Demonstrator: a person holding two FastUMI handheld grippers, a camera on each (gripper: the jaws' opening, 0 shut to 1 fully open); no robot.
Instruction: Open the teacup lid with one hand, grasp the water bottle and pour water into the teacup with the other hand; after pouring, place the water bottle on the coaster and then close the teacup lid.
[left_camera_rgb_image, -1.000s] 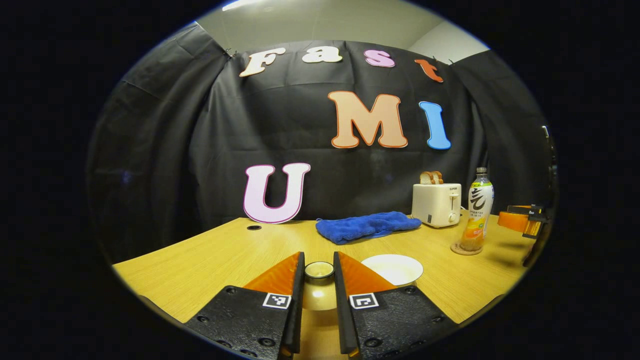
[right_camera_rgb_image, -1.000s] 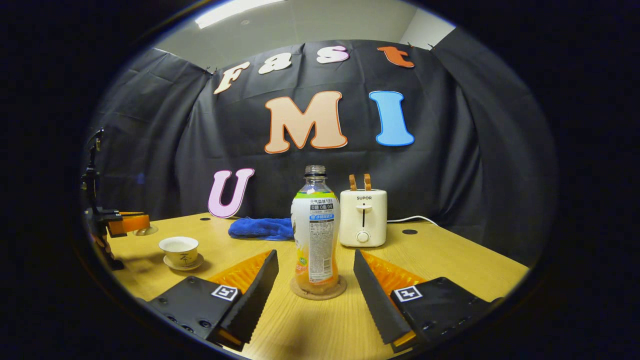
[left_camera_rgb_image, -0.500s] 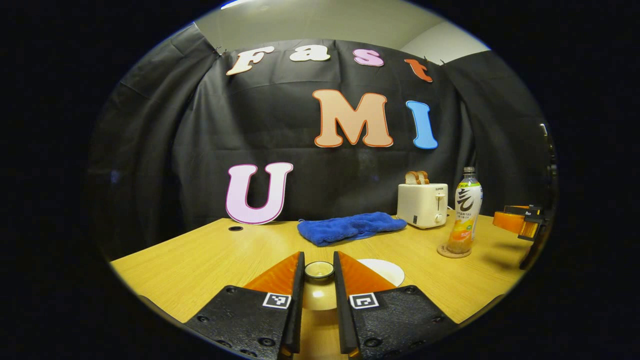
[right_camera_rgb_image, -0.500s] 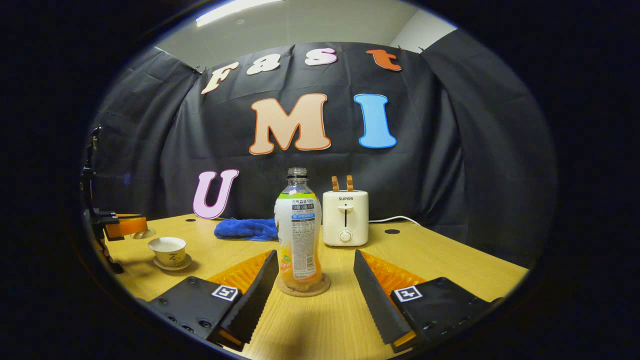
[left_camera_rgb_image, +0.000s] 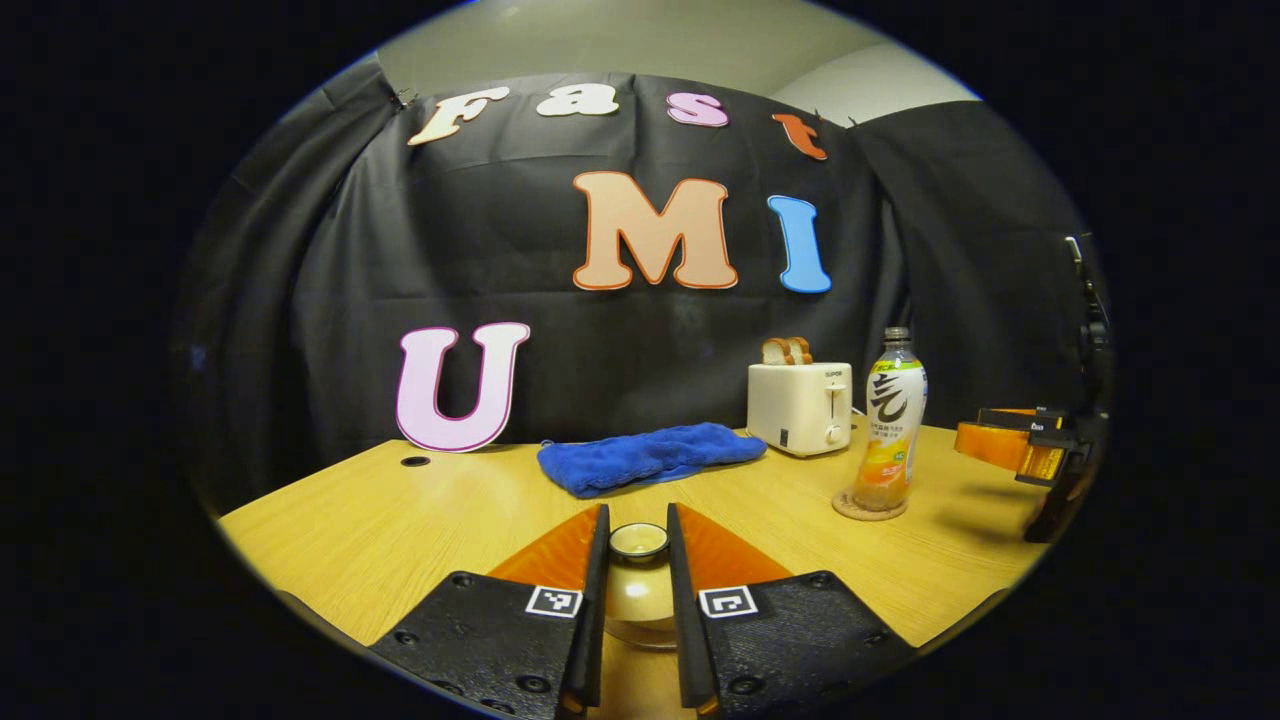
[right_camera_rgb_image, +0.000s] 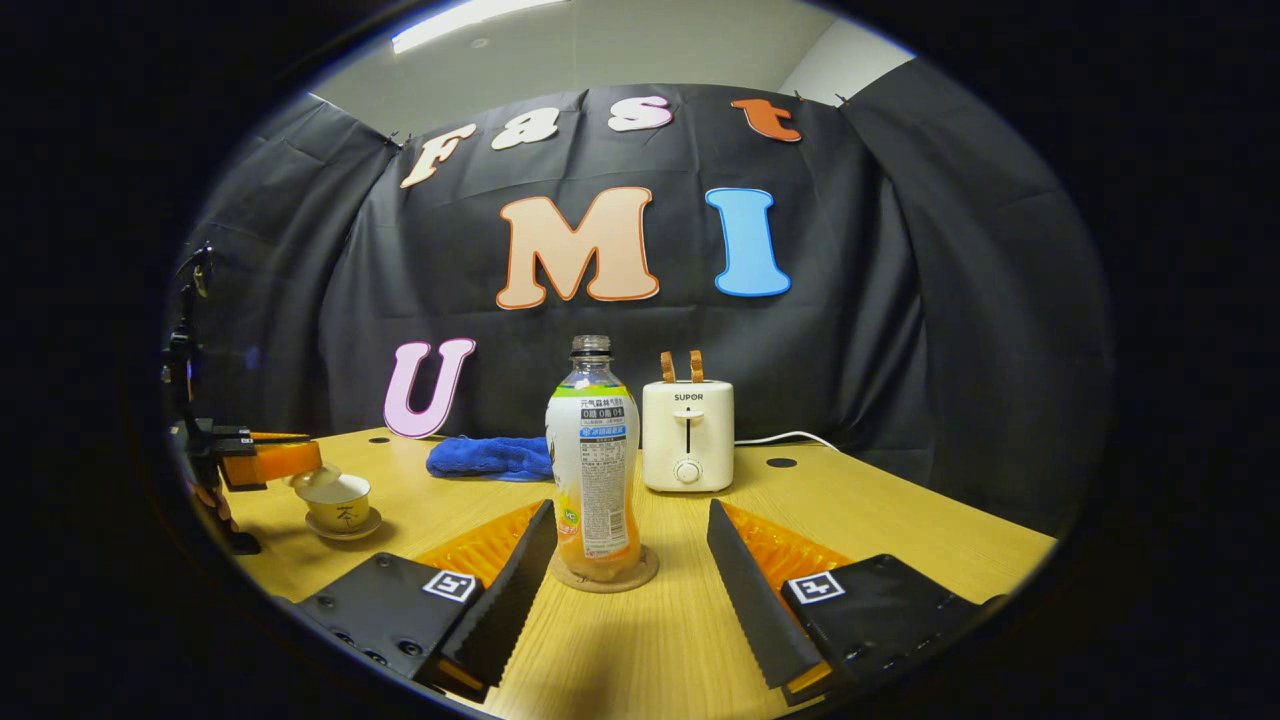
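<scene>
Left gripper (left_camera_rgb_image: 637, 560) is holding the teacup lid (left_camera_rgb_image: 638, 590), both fingers pressing on its knob, the cream dome sitting between them low in the left gripper view. In the right gripper view the same gripper (right_camera_rgb_image: 262, 462) is hovering at the far left of the table (right_camera_rgb_image: 900, 530), with the lid (right_camera_rgb_image: 305, 482) hanging just above the teacup (right_camera_rgb_image: 339, 501), tilted and close to the rim; whether it is touching the rim I cannot tell. The cup is sitting upright on its saucer (right_camera_rgb_image: 345, 527).

Moving right: a blue cloth (left_camera_rgb_image: 648, 457) is lying toward the back of the table, a white toaster (left_camera_rgb_image: 799, 408) with bread in it standing beyond.

The water bottle (right_camera_rgb_image: 592, 470) is standing upright on the coaster (right_camera_rgb_image: 602, 574), cap off, a little orange liquid low in it. The right gripper (right_camera_rgb_image: 632, 560) is resting behind it with fingers spread wide; the bottle is standing ahead of the gap and slightly left of centre, touched by neither finger.

Step in hand, as I judge it: the bottle is on the coaster and released, so the closing of the lid is under way. The next move calls for centring the lid over the cup, levelling it, lowering it until it seats, then letting go of the knob. The light cup could skid on its saucer if the lid comes in off-centre.
</scene>
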